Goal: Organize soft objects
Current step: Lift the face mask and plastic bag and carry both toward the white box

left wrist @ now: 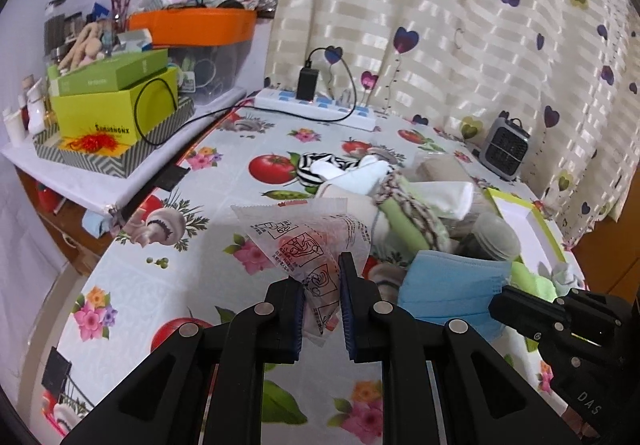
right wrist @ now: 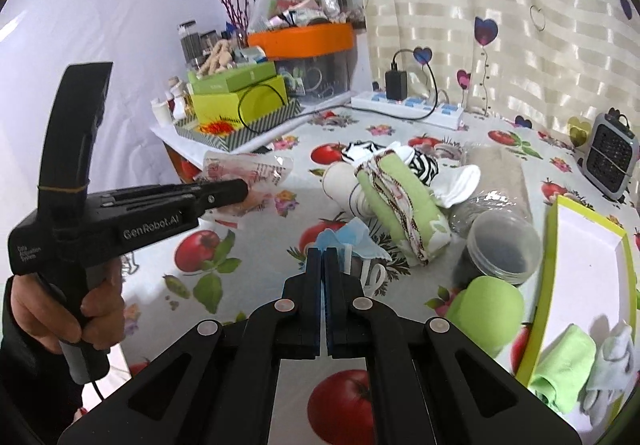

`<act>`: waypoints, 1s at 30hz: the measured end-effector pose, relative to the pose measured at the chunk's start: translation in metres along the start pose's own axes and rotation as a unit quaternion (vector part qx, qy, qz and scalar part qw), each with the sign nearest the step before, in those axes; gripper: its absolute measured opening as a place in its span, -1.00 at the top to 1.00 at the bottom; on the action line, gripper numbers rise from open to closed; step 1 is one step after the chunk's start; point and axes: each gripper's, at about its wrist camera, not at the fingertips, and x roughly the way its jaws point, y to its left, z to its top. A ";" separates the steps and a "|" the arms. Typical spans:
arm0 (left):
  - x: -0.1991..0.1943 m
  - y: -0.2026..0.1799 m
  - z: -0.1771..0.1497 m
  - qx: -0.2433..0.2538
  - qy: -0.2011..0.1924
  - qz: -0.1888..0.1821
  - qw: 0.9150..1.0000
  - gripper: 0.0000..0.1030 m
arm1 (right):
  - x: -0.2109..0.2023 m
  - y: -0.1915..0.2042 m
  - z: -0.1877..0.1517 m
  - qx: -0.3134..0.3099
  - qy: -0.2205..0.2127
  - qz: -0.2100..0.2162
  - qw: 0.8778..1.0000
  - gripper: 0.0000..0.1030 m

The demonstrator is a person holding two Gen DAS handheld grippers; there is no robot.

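Note:
My left gripper (left wrist: 322, 279) is shut on a crinkled clear plastic wrapper (left wrist: 304, 245) with red print, held above the tablecloth. The right wrist view shows that gripper (right wrist: 236, 189) from the side, still pinching the wrapper (right wrist: 248, 171). My right gripper (right wrist: 324, 253) is shut on a blue face mask (right wrist: 356, 239). The mask (left wrist: 452, 285) hangs just right of the wrapper, with the right gripper (left wrist: 498, 305) at its edge. Behind them lies a pile: a green cloth roll (right wrist: 396, 201), white socks (right wrist: 460, 181) and a zebra-striped sock (right wrist: 424, 165).
A green-rimmed white box (right wrist: 584, 241) at the right holds a green cloth (right wrist: 564, 365) and a white sock (right wrist: 616, 357). Beside it are a green ball (right wrist: 484, 309) and a clear round jar (right wrist: 500, 245). A power strip (right wrist: 408, 105), small fan (right wrist: 610, 157) and stacked boxes (left wrist: 112, 113) line the back.

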 end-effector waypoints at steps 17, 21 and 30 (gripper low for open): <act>-0.040 -0.047 0.000 0.035 -0.026 -0.054 0.998 0.71 | -0.070 -0.009 -0.008 0.016 -0.071 -0.005 0.997 0.98; -0.044 -0.058 0.002 0.043 -0.029 -0.069 0.996 0.71 | -0.086 -0.015 -0.009 0.022 -0.086 -0.013 0.996 0.98; -0.046 -0.095 0.006 0.071 -0.030 -0.101 0.992 0.71 | -0.109 -0.039 -0.017 0.049 -0.106 -0.036 0.993 0.98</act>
